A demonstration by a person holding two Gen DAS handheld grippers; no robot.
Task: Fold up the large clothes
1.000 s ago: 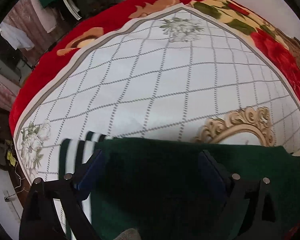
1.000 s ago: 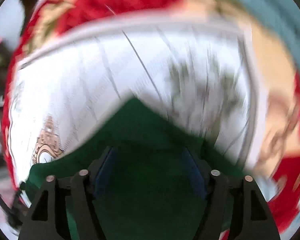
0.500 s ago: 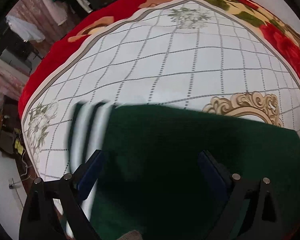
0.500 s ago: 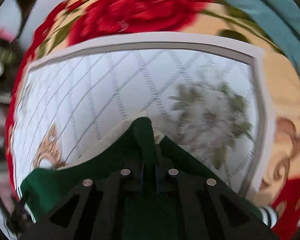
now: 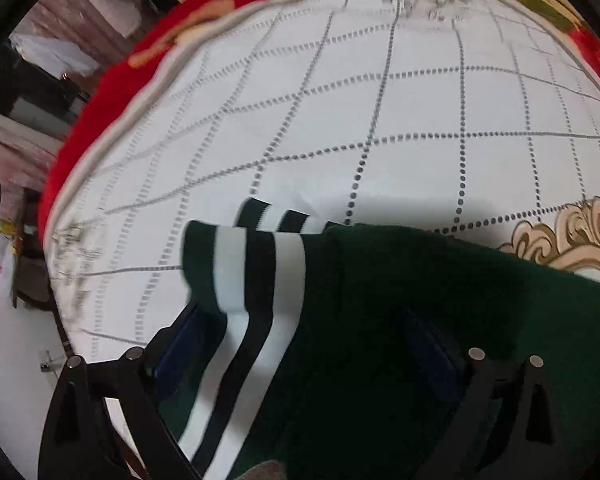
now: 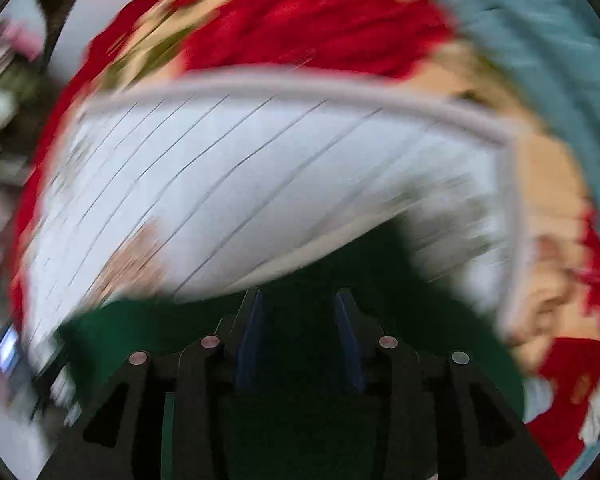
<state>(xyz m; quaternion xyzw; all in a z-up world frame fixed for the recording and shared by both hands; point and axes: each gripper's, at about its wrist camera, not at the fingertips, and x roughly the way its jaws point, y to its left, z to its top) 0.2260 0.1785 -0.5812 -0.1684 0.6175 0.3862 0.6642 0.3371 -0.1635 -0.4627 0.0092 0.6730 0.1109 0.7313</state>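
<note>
Your left gripper (image 5: 300,344) gapes wide over the dark green knit sweater (image 5: 440,320) with its white-striped cuff (image 5: 252,264) — your right gripper (image 6: 298,320), jaws just reopening, stands narrow and pinches nothing.

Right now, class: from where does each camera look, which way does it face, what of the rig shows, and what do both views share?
Left wrist: on the left gripper, facing steeply down at the green garment, its striped cuff and the white checked cover; jaws wide.
Right wrist: on the right gripper, facing down, blurred; jaws just opening over green cloth.
Shared: garment, cover, red floral blanket.
</note>
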